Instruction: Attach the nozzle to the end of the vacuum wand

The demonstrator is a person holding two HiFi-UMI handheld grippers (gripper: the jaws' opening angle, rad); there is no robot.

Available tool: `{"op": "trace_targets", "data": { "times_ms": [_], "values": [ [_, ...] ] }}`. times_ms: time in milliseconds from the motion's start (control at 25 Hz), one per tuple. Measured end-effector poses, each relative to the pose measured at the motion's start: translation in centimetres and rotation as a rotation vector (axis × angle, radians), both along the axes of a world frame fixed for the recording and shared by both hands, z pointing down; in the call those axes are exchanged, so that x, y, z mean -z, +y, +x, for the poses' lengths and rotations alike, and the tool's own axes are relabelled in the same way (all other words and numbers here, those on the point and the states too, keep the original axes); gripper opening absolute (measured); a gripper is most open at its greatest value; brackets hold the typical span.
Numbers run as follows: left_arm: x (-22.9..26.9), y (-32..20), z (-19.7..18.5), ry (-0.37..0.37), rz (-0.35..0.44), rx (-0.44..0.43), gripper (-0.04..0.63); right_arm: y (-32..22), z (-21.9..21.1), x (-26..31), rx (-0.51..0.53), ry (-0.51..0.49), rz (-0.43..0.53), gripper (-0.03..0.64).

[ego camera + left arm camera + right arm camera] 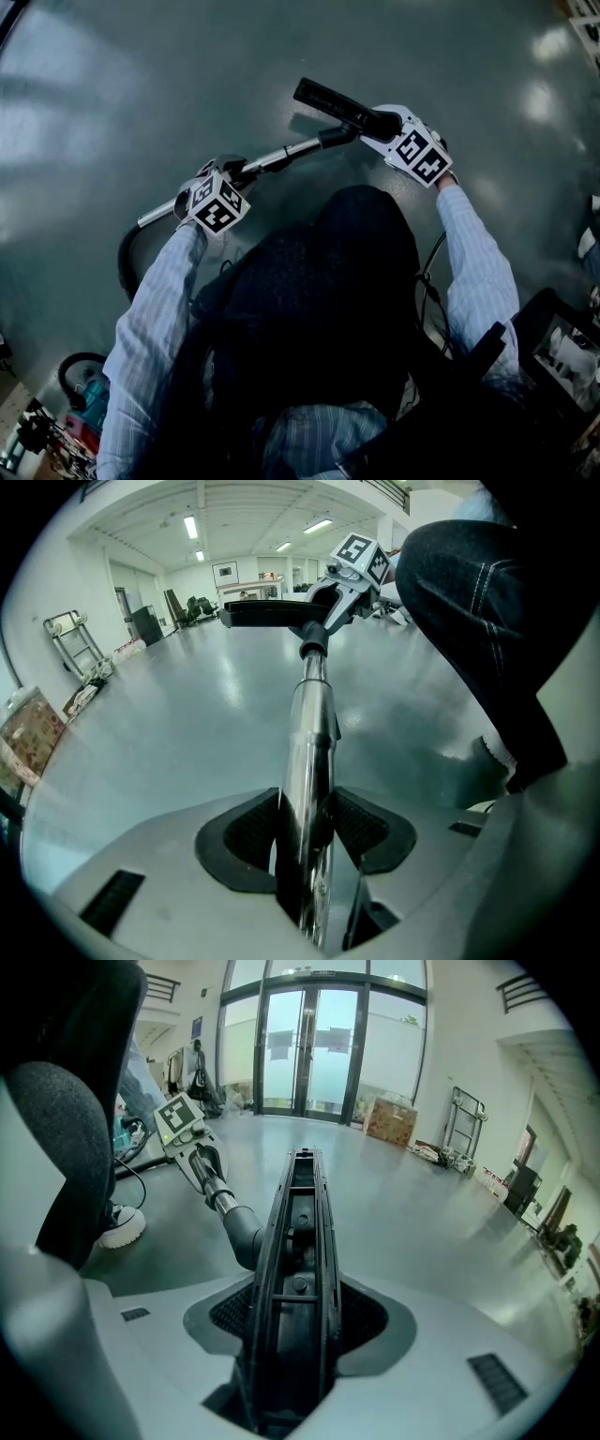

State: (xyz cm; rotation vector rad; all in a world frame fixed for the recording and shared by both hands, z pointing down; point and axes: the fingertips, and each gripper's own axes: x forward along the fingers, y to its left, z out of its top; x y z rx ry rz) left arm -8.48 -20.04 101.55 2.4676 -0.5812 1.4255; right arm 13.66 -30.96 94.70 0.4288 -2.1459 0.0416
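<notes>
Looking down past a person's head and striped sleeves onto a grey-green floor [187,75]. The left hand-held gripper [309,829] is clamped on a shiny metal vacuum wand [309,742], its 2 pads pressing the tube from both sides. The right hand-held gripper [295,1321] grips a long black nozzle [298,1232] edge-on (its ribbed underside faces that gripper's camera). Both parts are held above the floor, and the nozzle's dark neck meets the wand's far end. A black hose [125,258] curves away at the left.
</notes>
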Motion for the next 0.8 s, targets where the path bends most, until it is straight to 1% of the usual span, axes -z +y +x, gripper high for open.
{"op": "trace_targets", "data": {
  "times_ms": [200, 400, 560, 680, 800],
  "values": [
    [0.3, 0.4, -0.3, 0.004, 0.018, -0.003, 0.179, 0.4, -0.7, -0.2, 0.028, -0.004, -0.001, 0.227],
    [-0.4, 2.8, -3.2, 0.015, 0.023, -0.008, 0.178, 3.1, -4.1, -1.4, 0.028, -0.04, -0.009, 0.227],
    [-0.2, 2.5, -2.6, 0.007, 0.023, -0.03, 0.176, 2.8, -4.7, -1.3, 0.068, -0.036, -0.005, 0.227],
    [-0.4, 3.1, -3.8, -0.004, 0.024, -0.031, 0.175, 3.4, -6.6, -1.5, 0.106, -0.021, 0.004, 0.227],
    [-0.6, 2.9, -4.1, -0.019, 0.022, -0.017, 0.175, 3.2, -7.2, -1.7, 0.107, -0.017, 0.011, 0.227]
  ]
}}
